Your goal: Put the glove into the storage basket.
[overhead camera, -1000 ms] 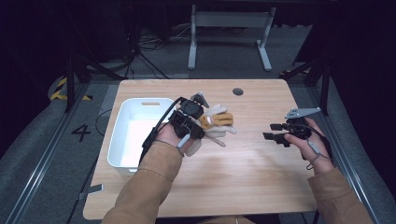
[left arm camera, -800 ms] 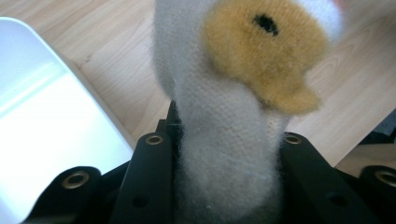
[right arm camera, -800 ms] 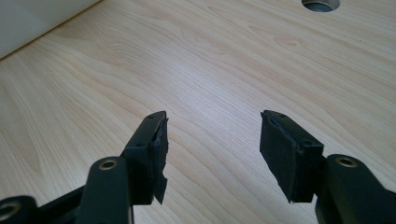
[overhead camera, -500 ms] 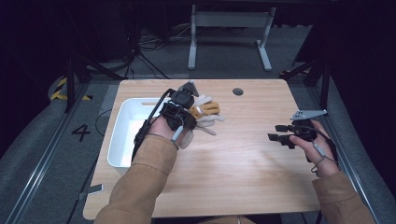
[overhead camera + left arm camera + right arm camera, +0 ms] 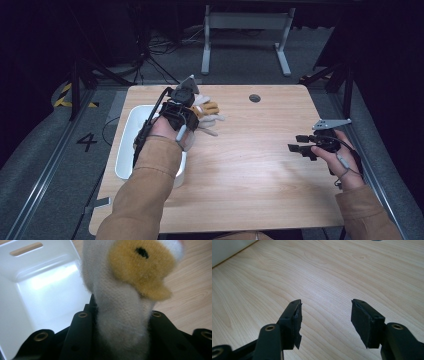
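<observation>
While clamped: plush toy [image 5: 120,302] btwn jaws

Lab/test rig: dark room, floor rails [image 5: 47,150], cables [image 5: 150,55], numbered floor mark [image 5: 87,142].

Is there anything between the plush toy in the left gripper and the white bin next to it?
Nothing visible. The left gripper is shut on the plush toy, and the white bin lies open and empty directly beside it. The right gripper is far across the table, open.
</observation>
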`<state>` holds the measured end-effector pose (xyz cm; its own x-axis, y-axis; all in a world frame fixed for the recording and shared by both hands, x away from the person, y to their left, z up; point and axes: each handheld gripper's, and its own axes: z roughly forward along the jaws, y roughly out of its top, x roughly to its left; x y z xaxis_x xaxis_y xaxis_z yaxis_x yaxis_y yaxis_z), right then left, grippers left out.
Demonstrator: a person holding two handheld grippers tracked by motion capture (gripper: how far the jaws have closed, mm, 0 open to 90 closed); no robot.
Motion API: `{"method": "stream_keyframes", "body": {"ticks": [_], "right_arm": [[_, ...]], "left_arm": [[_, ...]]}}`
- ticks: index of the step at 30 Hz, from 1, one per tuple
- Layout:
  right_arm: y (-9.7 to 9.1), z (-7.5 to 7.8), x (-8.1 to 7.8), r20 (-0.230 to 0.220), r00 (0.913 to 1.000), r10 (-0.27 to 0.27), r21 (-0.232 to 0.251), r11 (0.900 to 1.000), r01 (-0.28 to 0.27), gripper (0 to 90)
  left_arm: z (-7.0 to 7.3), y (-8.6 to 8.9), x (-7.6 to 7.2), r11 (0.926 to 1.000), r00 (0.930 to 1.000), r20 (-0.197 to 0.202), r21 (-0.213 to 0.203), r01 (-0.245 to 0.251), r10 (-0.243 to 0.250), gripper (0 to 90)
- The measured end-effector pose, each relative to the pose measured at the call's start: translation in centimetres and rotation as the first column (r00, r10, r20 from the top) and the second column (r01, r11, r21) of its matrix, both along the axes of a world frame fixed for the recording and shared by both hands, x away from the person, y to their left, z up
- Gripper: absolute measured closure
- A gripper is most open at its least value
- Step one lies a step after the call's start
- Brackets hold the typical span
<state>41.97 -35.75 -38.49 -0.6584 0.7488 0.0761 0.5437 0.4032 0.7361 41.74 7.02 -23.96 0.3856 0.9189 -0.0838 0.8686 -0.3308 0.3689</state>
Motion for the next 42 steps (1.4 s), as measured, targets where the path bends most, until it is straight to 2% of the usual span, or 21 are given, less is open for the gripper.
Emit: {"method": "stream_keyframes", "body": {"ticks": [1,2,5,9,17,22,28,32,42], "right_arm": [[0.0,0.0,0.0,-0.004,1.0,0.002,0.002,1.0,-0.002,43.1],[0.1,-0.1,0.1,-0.008,1.0,0.004,0.002,1.0,-0.004,43.1],[0.2,-0.3,0.1,-0.012,0.9999,0.006,-0.006,1.0,-0.006,43.2],[0.4,-0.4,0.1,-0.013,0.9999,0.007,-0.01,0.9999,-0.007,43.1],[0.5,-0.4,0.1,-0.016,0.9998,0.009,-0.014,0.9999,-0.009,43.0],[0.5,-0.5,0.1,-0.019,0.9998,0.011,-0.012,0.9999,-0.011,43.0],[0.4,-0.5,0.2,-0.02,0.9998,0.006,-0.011,0.9999,-0.006,43.0],[0.4,-0.5,0.2,-0.02,0.9998,0.006,-0.012,0.9999,-0.006,42.9],[0.4,-0.7,0.2,-0.021,0.9998,0.006,-0.018,0.9998,-0.006,42.4]], "left_arm": [[0.0,0.2,0.1,1.0,1.0,-0.006,0.004,-0.004,0.004,70.4],[0.0,0.4,0.3,0.9996,0.9995,-0.011,0.006,-0.028,0.028,70.4],[0.3,1.1,0.5,0.9983,0.9983,-0.005,-0.001,-0.059,0.059,70.4],[0.5,1.8,0.8,0.9971,0.9969,-0.019,-0.006,-0.076,0.076,70.3],[0.5,4.0,1.5,0.9897,0.9894,-0.028,-0.013,-0.143,0.142,70.2],[0.4,5.5,1.8,0.9808,0.981,-0.026,-0.028,-0.193,0.192,70.1],[0.3,6.8,2.0,0.9724,0.9729,-0.03,-0.036,-0.23,0.229,70.1],[0.0,7.2,2.2,0.9654,0.9647,-0.041,-0.009,-0.261,0.26,70.1],[-1.3,9.2,2.6,0.9437,0.9431,-0.043,-0.015,-0.331,0.33,70.0]]}}
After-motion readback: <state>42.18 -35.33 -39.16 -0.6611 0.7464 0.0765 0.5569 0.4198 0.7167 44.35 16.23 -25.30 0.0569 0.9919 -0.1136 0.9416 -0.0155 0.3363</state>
